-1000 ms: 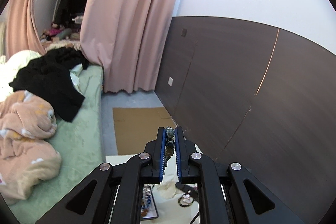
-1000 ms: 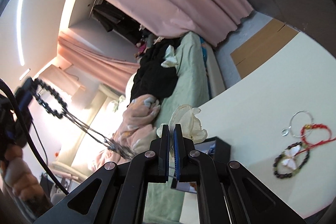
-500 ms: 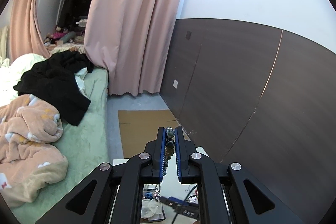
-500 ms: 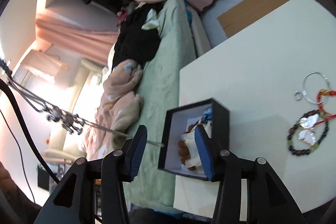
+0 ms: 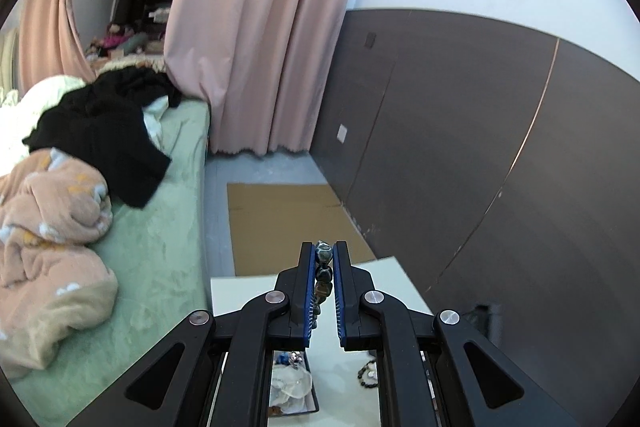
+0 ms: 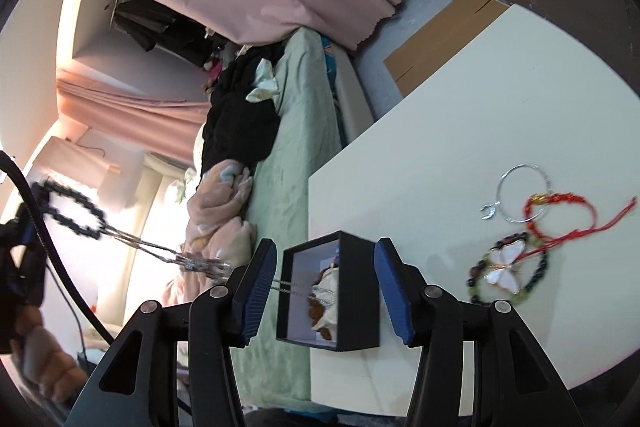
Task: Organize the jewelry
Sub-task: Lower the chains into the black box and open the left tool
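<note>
A green bed [image 5: 160, 247] heaped with a peach blanket [image 5: 48, 227] and black clothes fills the room's left, under pink curtains [image 5: 256, 39] and beside dark wall panels [image 5: 460, 147]. The white table [image 6: 460, 131] carries a black box [image 6: 352, 291], a butterfly bracelet [image 6: 506, 267], a red cord bracelet [image 6: 560, 211] and a silver hoop [image 6: 520, 195]. The left gripper [image 5: 324, 255] pinches a beaded necklace [image 5: 323, 275], whose chain trails into the box. The right gripper [image 6: 324, 279], empty, has just been opening and straddles the box, whose contents are hard to make out.

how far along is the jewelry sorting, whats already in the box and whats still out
Partly done. The black box already holds some pieces. The left gripper grips a dark bead strand whose chain trails into the box. The silver hoop, red cord bracelet and butterfly bracelet remain on the table.
</note>
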`<state>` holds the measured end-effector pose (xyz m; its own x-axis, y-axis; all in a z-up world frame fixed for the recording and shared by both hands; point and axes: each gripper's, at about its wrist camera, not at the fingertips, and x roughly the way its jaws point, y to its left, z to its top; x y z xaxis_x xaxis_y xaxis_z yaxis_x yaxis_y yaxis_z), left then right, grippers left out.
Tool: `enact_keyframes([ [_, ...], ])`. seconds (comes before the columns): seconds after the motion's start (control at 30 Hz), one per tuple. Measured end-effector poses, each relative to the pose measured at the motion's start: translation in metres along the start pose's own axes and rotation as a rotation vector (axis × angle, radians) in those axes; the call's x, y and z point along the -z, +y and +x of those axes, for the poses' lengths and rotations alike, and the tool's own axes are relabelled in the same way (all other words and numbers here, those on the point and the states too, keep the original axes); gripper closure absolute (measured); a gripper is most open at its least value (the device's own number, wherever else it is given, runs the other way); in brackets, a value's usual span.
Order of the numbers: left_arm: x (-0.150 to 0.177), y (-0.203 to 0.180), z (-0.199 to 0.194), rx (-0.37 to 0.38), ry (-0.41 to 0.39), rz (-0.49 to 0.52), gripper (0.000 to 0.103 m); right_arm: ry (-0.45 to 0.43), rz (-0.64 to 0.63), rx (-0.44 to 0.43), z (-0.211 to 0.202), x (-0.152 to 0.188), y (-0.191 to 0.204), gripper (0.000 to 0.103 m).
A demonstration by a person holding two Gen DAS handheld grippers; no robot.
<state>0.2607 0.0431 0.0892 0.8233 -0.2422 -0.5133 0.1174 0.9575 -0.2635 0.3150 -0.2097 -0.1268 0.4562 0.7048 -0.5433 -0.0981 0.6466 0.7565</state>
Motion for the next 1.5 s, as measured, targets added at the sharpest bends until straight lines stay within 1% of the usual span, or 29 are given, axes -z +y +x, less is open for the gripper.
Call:
enact_keyframes([
  [0.13, 0.021, 0.012, 0.027, -0.018, 0.068, -0.033, 0.094, -0.003, -0.004, 0.013, -0.007, 0.000, -0.002, 0.051],
  [0.3, 0.057, 0.026, 0.056, -0.037, 0.145, -0.085, 0.094, -0.009, -0.011, 0.031, -0.016, -0.003, -0.003, 0.051],
  [0.4, 0.076, 0.031, 0.074, -0.059, 0.196, -0.107, 0.094, -0.010, -0.019, 0.026, -0.025, -0.002, -0.001, 0.050],
  [0.43, 0.082, 0.035, 0.080, -0.060, 0.213, -0.125, 0.094, -0.011, -0.023, 0.028, -0.028, -0.002, 0.001, 0.048],
  [0.5, 0.093, 0.041, 0.092, -0.058, 0.252, -0.169, 0.093, -0.015, -0.032, 0.052, -0.037, 0.000, 0.002, 0.022],
  [0.53, 0.098, 0.042, 0.095, -0.054, 0.263, -0.181, 0.093, -0.030, -0.036, 0.072, -0.042, 0.001, 0.002, 0.020],
  [0.6, 0.105, 0.040, 0.103, -0.048, 0.289, -0.190, 0.085, -0.046, -0.049, 0.103, -0.050, 0.001, 0.002, 0.020],
  [0.63, 0.108, 0.038, 0.105, -0.045, 0.299, -0.189, 0.067, -0.046, -0.054, 0.112, -0.053, 0.000, 0.002, 0.020],
  [0.67, 0.110, 0.035, 0.107, -0.041, 0.303, -0.187, 0.045, -0.048, -0.056, 0.123, -0.057, 0.000, 0.000, 0.020],
  [0.73, 0.113, 0.028, 0.106, -0.027, 0.280, -0.185, 0.030, -0.062, -0.061, 0.155, -0.064, -0.002, -0.002, 0.020],
  [0.77, 0.114, 0.024, 0.106, -0.024, 0.274, -0.180, 0.028, -0.070, -0.065, 0.176, -0.069, -0.003, -0.004, 0.019],
  [1.07, 0.122, -0.015, 0.121, 0.016, 0.322, -0.112, 0.028, -0.093, -0.016, 0.230, -0.101, -0.009, -0.034, 0.019],
  [1.33, 0.122, -0.046, 0.135, 0.042, 0.346, -0.063, 0.028, -0.112, 0.028, 0.238, -0.122, -0.011, -0.053, 0.019],
  [1.5, 0.126, -0.066, 0.147, 0.056, 0.379, -0.027, 0.028, -0.114, 0.087, 0.251, -0.131, -0.013, -0.071, 0.019],
])
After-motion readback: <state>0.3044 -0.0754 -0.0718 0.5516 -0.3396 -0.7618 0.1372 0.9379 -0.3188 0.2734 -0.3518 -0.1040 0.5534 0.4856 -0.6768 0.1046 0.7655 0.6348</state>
